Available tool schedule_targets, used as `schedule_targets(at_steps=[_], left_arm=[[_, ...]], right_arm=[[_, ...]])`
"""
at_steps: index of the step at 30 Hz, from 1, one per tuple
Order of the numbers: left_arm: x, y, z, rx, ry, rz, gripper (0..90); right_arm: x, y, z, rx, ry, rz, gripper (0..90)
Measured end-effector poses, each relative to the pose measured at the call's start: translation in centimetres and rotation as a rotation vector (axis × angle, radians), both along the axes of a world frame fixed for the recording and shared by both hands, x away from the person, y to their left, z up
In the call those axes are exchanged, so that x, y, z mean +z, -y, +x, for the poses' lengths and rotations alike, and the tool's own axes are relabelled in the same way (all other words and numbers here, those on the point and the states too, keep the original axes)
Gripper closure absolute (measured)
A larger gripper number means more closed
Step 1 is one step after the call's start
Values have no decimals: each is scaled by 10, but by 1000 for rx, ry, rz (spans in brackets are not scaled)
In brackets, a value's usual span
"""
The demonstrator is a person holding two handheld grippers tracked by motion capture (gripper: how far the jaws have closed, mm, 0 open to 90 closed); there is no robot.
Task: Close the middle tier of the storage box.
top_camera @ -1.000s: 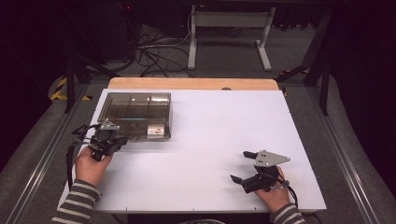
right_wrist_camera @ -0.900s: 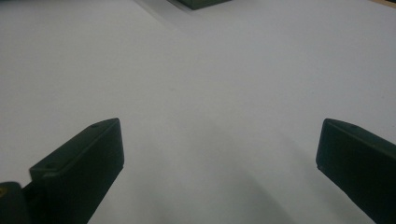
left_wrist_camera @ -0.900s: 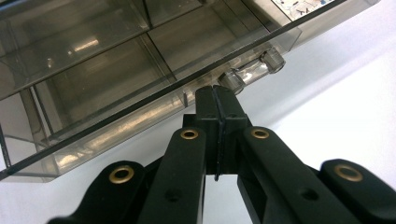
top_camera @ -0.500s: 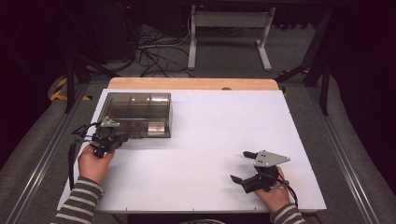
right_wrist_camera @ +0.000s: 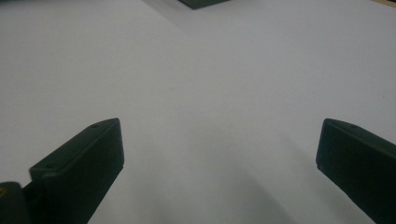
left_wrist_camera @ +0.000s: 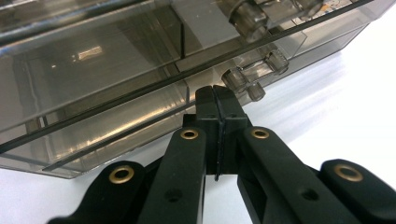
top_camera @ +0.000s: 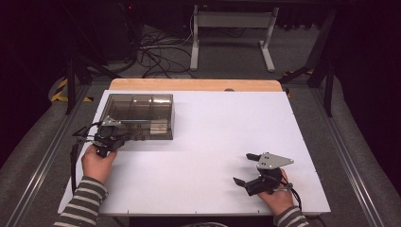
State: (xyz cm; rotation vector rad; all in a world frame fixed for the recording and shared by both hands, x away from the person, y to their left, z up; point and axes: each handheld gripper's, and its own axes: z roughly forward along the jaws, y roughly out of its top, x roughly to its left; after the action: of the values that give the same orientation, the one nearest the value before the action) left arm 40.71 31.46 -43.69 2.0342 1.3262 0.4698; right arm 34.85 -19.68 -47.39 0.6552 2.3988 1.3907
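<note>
- Two grippers, two hands, one box: from the high view I count my left gripper (top_camera: 118,138) at the near left corner of the one smoky clear plastic box (top_camera: 138,115), and my right gripper (top_camera: 246,169) well apart from it, near the front right of the white table (top_camera: 213,132).
- One box only, lid down, sitting at the table's far left; I see dividers inside, but I cannot count the compartments.
- One striped sleeve (top_camera: 82,205) shows on my left arm, with my left hand (top_camera: 97,163) wrapped around the gripper's handle.
- In the left gripper view, my two black jaws are pressed flat together with nothing between them, their tips right against the box's (left_wrist_camera: 116,79) front wall just under the lid seam.
- Two clear latch knobs (left_wrist_camera: 254,77) sit just beside the tips.
- In the right gripper view, my two jaws stand spread wide over bare table (right_wrist_camera: 210,84), holding nothing; one dark corner of the box (right_wrist_camera: 203,3) peeks in at the top edge.
</note>
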Motion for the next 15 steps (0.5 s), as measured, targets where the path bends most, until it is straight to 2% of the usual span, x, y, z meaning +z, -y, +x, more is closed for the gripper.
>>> schedule_targets(at_steps=[11,13,15], left_arm=[[1,-1,5,-10,-15,-30,899],[1,-1,5,-11,-17,-30,898],[1,0,5,-12,-12,-12,898]], right_arm=[[0,0,0,0,0,-1,16],[0,0,0,1,0,0,16],[0,0,0,1,-1,-1,16]])
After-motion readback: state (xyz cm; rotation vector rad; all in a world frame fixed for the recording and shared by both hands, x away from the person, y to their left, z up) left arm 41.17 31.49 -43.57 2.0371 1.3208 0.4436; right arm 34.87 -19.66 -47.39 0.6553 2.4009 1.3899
